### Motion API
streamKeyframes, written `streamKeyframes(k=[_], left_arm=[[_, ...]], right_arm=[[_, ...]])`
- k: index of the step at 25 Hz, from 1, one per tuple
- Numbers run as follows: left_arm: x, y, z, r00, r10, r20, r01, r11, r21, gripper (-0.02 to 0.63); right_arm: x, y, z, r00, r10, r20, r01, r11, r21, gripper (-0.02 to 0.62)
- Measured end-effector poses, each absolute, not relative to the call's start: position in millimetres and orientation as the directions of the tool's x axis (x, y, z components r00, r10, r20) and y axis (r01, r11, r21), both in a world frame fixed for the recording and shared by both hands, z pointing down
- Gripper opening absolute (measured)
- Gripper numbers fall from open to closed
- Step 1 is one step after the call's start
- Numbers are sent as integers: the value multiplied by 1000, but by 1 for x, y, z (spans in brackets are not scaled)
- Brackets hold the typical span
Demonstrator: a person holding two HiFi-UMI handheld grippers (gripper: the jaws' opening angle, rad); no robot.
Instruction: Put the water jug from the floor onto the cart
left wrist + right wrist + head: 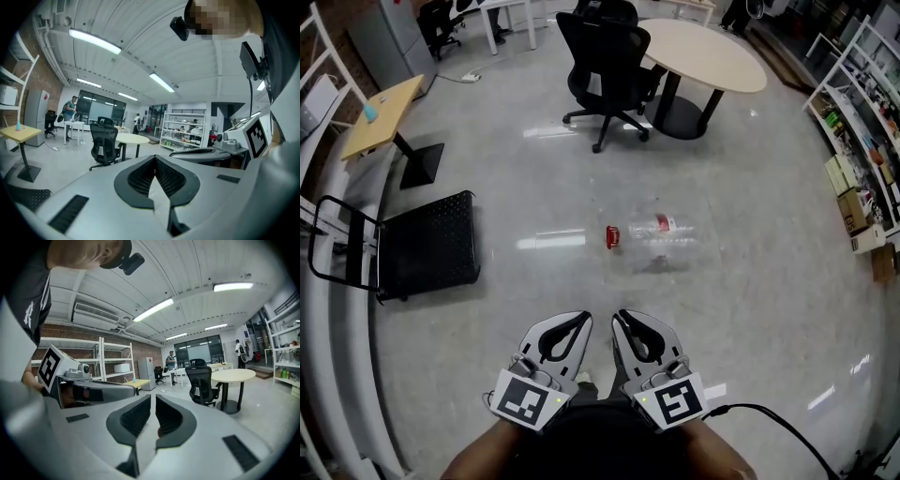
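Note:
The clear water jug lies on its side on the grey floor, red cap pointing left, ahead of both grippers. The black flat cart stands to its left, with its handle at the far left. My left gripper and right gripper are side by side low in the head view, well short of the jug. Both have their jaws together and hold nothing. In the left gripper view the left gripper points level across the room, and so does the right gripper in its own view. The jug shows in neither gripper view.
A black office chair and a round beige table stand beyond the jug. Stocked shelves line the right side. A small wooden side table and a white rack are beyond the cart. A black cable trails from the right gripper.

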State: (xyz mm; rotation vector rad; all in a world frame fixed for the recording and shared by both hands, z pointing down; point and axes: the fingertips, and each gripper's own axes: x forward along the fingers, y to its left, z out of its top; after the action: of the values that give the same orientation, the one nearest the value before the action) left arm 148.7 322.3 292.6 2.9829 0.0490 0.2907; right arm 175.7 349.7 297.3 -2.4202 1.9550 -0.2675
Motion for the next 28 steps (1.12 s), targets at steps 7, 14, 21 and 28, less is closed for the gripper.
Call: streamKeyframes(k=[7, 14, 21, 28], left_arm=[[260, 243, 319, 976, 8, 218, -24, -989, 144, 5], [306, 175, 397, 967, 26, 255, -25, -981, 194, 5], [322, 118, 614, 951, 26, 307, -49, -971, 233, 5], [349, 86, 811, 941, 15, 337, -82, -959, 271, 5]], right_arm=[[293, 268, 354, 154, -955, 253, -956, -209, -208, 12], [373, 205, 489, 204, -917, 344, -927, -294, -234, 54], [448, 153, 841, 243, -767, 594, -881, -430, -194, 102], [514, 114, 1128, 243, -618, 748, -846, -512, -148, 157]])
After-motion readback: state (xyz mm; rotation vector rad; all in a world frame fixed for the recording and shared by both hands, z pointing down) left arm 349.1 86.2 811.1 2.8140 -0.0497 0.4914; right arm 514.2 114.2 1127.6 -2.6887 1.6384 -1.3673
